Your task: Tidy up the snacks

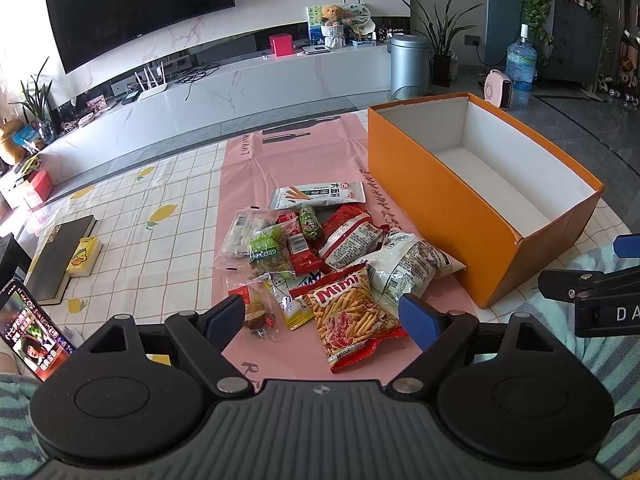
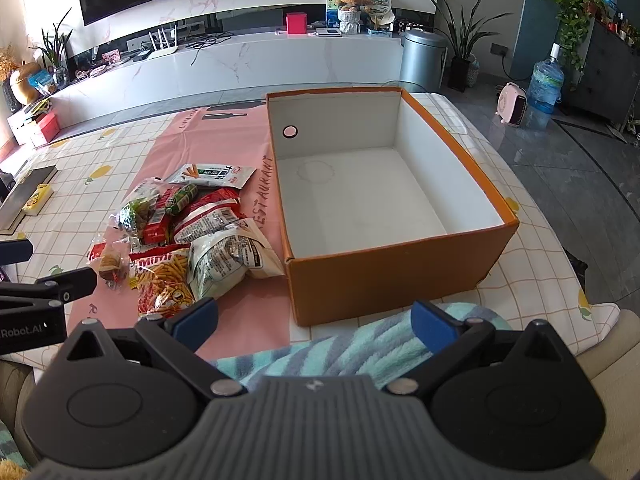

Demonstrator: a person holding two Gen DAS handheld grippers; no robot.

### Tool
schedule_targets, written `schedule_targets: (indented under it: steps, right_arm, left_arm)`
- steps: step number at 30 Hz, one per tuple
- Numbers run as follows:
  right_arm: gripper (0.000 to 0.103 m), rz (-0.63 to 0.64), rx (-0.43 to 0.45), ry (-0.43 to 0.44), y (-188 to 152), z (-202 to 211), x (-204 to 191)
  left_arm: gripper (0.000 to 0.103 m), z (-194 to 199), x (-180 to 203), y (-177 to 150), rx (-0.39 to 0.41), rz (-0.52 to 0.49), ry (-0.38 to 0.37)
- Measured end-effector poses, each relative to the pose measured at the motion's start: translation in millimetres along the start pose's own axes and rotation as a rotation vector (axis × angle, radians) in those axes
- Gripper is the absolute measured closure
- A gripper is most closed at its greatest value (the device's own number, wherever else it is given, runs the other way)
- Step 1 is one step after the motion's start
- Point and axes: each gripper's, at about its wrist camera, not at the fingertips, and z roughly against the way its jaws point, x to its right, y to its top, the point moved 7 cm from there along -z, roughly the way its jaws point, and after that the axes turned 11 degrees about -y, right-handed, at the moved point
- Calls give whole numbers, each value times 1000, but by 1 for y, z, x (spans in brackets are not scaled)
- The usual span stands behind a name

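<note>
The snack packets (image 1: 320, 256) are heaped loosely just left of the orange box (image 1: 452, 216), presumably awaiting sorting; the red Mimi bag (image 1: 352, 316) is laid nearest, beside a crumpled white bag (image 1: 404, 268). The box is seen empty. Both the left tool (image 1: 322, 316) and right tool (image 2: 316, 320) are held apart, unladen.

My left wrist view looks down, close over the snack pile (image 1: 320, 256); my right faces the orange box (image 2: 396, 268). Both share pile, box, worktop (image 2: 92, 168).
</note>
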Motion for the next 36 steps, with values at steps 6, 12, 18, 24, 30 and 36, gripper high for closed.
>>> schedule_targets:
  steps: [6, 12, 18, 24, 30, 36]
  right_arm:
    - [4, 1, 1, 0, 0, 0, 0]
    - [4, 1, 0, -1, 0, 0, 0]
    - [4, 2, 1, -1, 0, 0, 0]
    - [4, 0, 1, 0, 0, 0, 1]
    - [4, 0, 0, 0, 0, 1, 1]
    - [4, 5, 19, 6, 1, 1, 0]
  left_arm:
    - [2, 0, 0, 0, 0, -1, 0]
    - [2, 0, 0, 0, 0, -1, 1]
    - [2, 1, 1, 1, 2, -3, 2]
    - [2, 4, 3, 4, 6, -6, 1]
    - [2, 4, 3, 4, 7, -7, 1]
    - [2, 5, 2, 4, 17, -11, -15]
